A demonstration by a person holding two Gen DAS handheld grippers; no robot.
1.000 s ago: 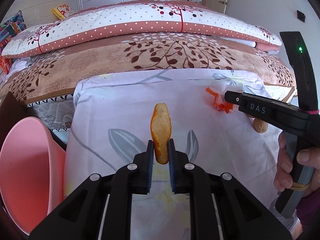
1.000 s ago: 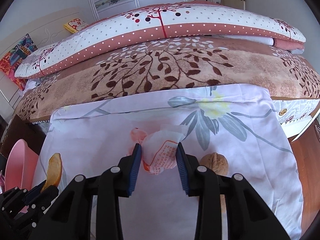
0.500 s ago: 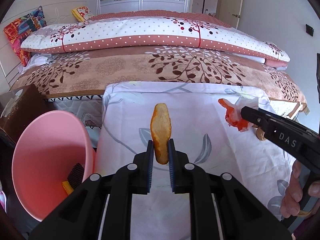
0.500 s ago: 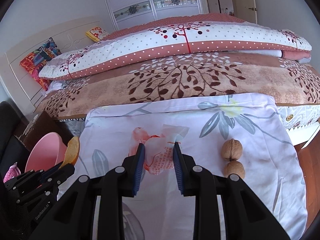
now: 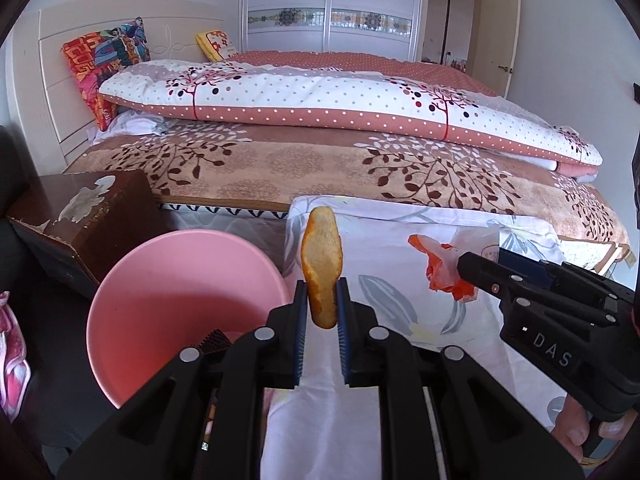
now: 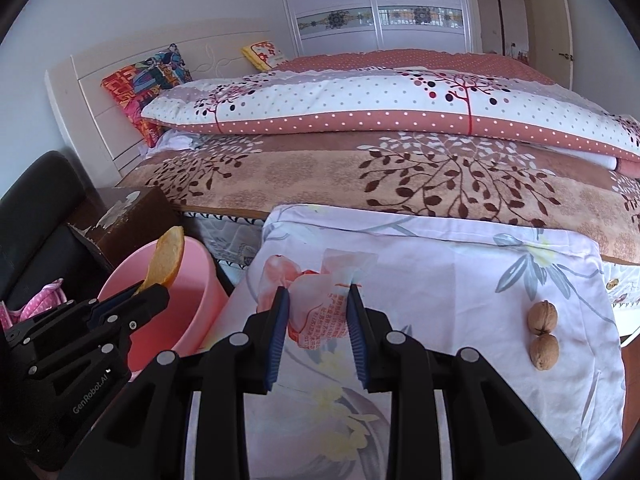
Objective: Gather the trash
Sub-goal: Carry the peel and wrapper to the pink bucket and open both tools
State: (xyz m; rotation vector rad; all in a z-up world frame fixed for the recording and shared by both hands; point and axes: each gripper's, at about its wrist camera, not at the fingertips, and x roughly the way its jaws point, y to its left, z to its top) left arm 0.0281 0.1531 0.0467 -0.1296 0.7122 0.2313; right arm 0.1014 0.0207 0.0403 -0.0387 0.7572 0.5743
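Note:
My left gripper (image 5: 322, 300) is shut on an orange peel (image 5: 321, 264) and holds it upright in the air, beside the right rim of the pink bin (image 5: 160, 280). The peel also shows in the right wrist view (image 6: 166, 260) over the pink bin (image 6: 192, 300). My right gripper (image 6: 318, 300) is shut on a crumpled white and orange wrapper (image 6: 320, 312), held above the floral cloth (image 6: 460, 280). The wrapper also shows in the left wrist view (image 5: 444, 272).
Two walnuts (image 6: 542, 336) lie on the cloth at the right. A worn brown box (image 5: 84, 216) stands behind the bin. A bed with folded quilts (image 5: 340, 120) fills the back. Some dark trash (image 5: 214, 340) lies inside the bin.
Both grippers have lifted and swung left toward the pink bin with the peel and the wrapper in them. The bin is now larger and nearer the left gripper.

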